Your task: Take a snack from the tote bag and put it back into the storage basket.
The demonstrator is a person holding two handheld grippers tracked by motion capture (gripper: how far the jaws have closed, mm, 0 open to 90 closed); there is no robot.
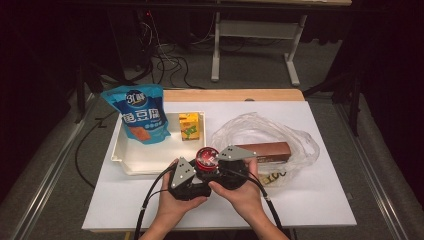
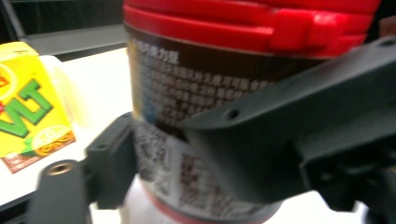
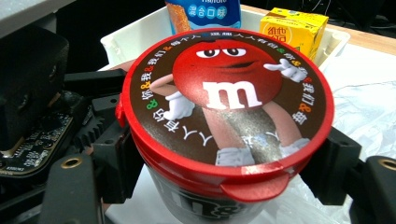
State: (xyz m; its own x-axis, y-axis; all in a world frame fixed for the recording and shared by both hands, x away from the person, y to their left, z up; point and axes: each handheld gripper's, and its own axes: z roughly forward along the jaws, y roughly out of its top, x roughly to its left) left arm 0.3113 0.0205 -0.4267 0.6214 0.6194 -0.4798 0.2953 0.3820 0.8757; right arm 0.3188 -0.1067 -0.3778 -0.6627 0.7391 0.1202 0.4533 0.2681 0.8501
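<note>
A candy tub (image 1: pixel 206 157) with a red lid and a brown label stands upright between the white tray and the plastic bag. In the right gripper view the tub (image 3: pixel 229 93) sits between my jaws, and my right gripper (image 3: pixel 224 163) is shut on it, one pad on each side. My left gripper (image 2: pixel 210 177) comes at the same tub (image 2: pixel 187 93) from the other side. Its left pad (image 2: pixel 112 158) presses the wall, and its right jaw is partly covered by the other gripper's arm. From above, the left gripper (image 1: pixel 200 167) and right gripper (image 1: pixel 214 162) meet at the tub.
A white tray (image 1: pixel 150 160) at the left holds a blue snack pouch (image 1: pixel 140 112) and a yellow drink carton (image 1: pixel 189 126). At the right, a clear plastic bag (image 1: pixel 300 145) lies around a long brown box (image 1: pixel 267 150). Both hands are near the table's front edge.
</note>
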